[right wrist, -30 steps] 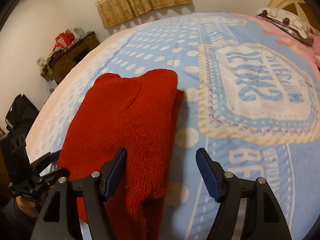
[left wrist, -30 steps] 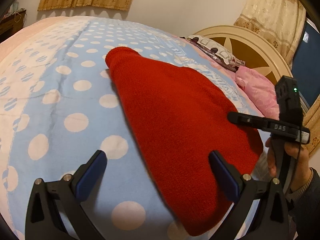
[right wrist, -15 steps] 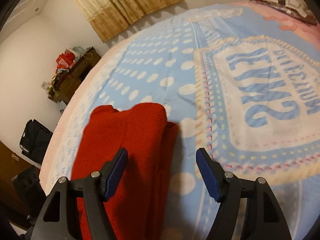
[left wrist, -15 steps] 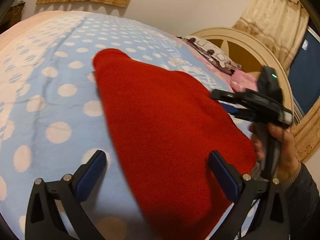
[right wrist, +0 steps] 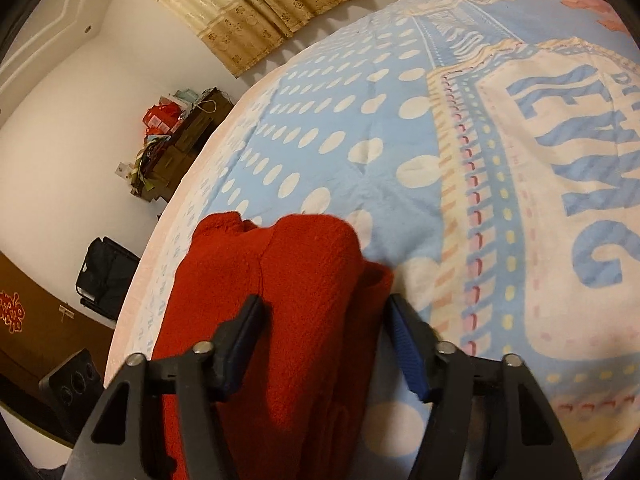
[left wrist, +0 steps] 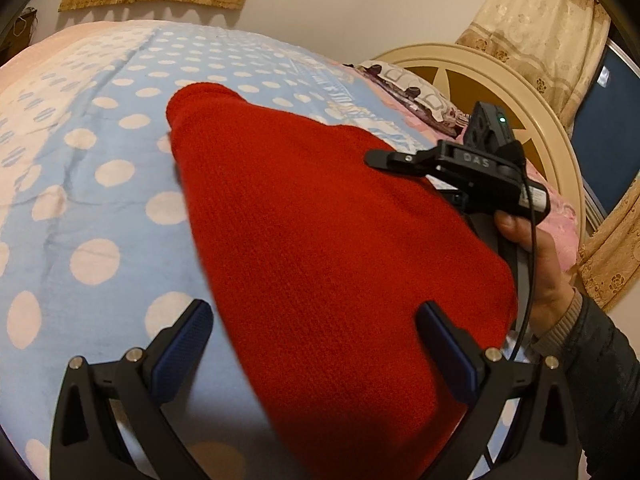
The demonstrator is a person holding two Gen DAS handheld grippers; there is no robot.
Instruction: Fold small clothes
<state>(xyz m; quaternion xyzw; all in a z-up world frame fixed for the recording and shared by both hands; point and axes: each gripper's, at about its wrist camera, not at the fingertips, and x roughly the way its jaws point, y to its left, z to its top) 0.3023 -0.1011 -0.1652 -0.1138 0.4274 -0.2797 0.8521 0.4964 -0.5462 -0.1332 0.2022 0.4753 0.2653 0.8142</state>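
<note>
Fold step: right gripper (right wrist: 324,340) just narrowing astride folded edge of red knit garment (left wrist: 320,248) on bed (left wrist: 100,200), pads not yet pressing. Left gripper (left wrist: 316,352) wide open, empty. Next: pinch edge, lift across.

White walls (right wrist: 60,128), tan curtains (right wrist: 260,4), cluttered dark cabinet (right wrist: 180,140), round cream headboard (left wrist: 500,92).

Blue polka-dot blanket (left wrist: 100,208) covers the bed; round headboard (left wrist: 532,92) behind pillows (left wrist: 408,88). Cluttered dresser (right wrist: 180,136) by the wall; black bag (right wrist: 104,272) on the floor.
</note>
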